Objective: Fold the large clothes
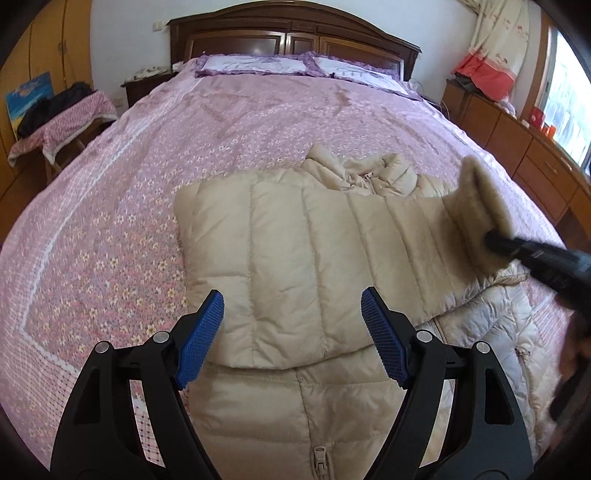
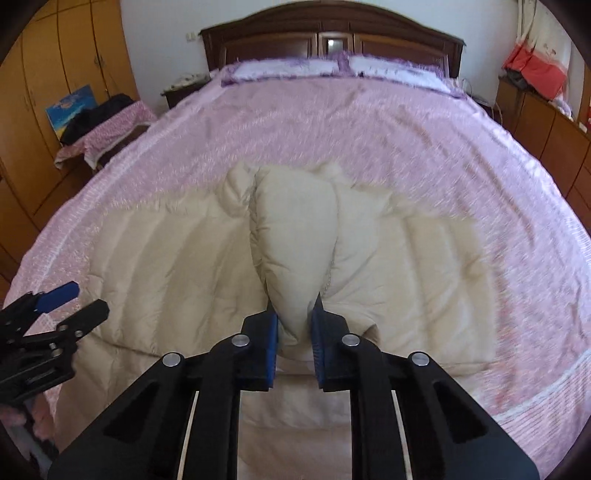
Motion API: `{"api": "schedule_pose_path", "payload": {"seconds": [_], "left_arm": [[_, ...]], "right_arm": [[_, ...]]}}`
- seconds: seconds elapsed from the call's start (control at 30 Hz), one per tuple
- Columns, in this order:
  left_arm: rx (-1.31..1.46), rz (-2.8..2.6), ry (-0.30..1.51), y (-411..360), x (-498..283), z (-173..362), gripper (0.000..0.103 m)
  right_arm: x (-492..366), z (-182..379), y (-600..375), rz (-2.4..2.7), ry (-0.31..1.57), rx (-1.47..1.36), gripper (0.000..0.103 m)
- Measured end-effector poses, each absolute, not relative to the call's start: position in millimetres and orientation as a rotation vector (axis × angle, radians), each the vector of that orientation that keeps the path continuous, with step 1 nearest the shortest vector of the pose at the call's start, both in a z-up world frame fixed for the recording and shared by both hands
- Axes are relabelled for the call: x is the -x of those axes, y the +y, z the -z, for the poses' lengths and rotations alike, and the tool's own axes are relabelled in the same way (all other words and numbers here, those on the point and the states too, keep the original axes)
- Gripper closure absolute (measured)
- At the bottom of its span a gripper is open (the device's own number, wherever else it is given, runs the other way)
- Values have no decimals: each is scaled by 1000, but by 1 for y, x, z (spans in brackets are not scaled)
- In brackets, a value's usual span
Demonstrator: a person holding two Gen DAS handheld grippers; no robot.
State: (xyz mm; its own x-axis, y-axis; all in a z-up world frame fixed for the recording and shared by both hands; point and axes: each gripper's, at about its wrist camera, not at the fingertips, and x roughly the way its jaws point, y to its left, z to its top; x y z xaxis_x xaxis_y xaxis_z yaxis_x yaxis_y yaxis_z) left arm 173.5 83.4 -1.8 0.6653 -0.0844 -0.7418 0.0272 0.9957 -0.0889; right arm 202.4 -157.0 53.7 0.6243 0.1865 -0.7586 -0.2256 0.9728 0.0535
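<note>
lying on the pink floral bedspread (image 1: pixel 110 206), beige puffer jacket (image 1: pixel 280 251) spread flat, collar toward the headboard (image 1: pixel 291 33). right claw (image 2: pixel 293 321) clenched on a bunched sleeve (image 2: pixel 291 236), lifted above the jacket body. left claw (image 1: pixel 291 332) released, pads spread wide, hovering over the jacket's front, gripping nothing.

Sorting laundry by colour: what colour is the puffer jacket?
Beige puffer jacket, clearest in the left wrist view.
</note>
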Motion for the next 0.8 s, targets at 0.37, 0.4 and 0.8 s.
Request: {"api": "schedule_pose_path", "payload": {"seconds": [0.37, 0.4, 0.8], "left_arm": [[56, -3, 886, 77, -204, 22, 27], [48, -8, 890, 75, -207, 24, 27], [-7, -28, 902, 69, -212, 32, 26]], "right_arm": [[-222, -51, -260, -83, 883, -65, 88], [-223, -47, -264, -73, 888, -73, 88], [-220, -22, -312, 20, 918, -141, 81]]}}
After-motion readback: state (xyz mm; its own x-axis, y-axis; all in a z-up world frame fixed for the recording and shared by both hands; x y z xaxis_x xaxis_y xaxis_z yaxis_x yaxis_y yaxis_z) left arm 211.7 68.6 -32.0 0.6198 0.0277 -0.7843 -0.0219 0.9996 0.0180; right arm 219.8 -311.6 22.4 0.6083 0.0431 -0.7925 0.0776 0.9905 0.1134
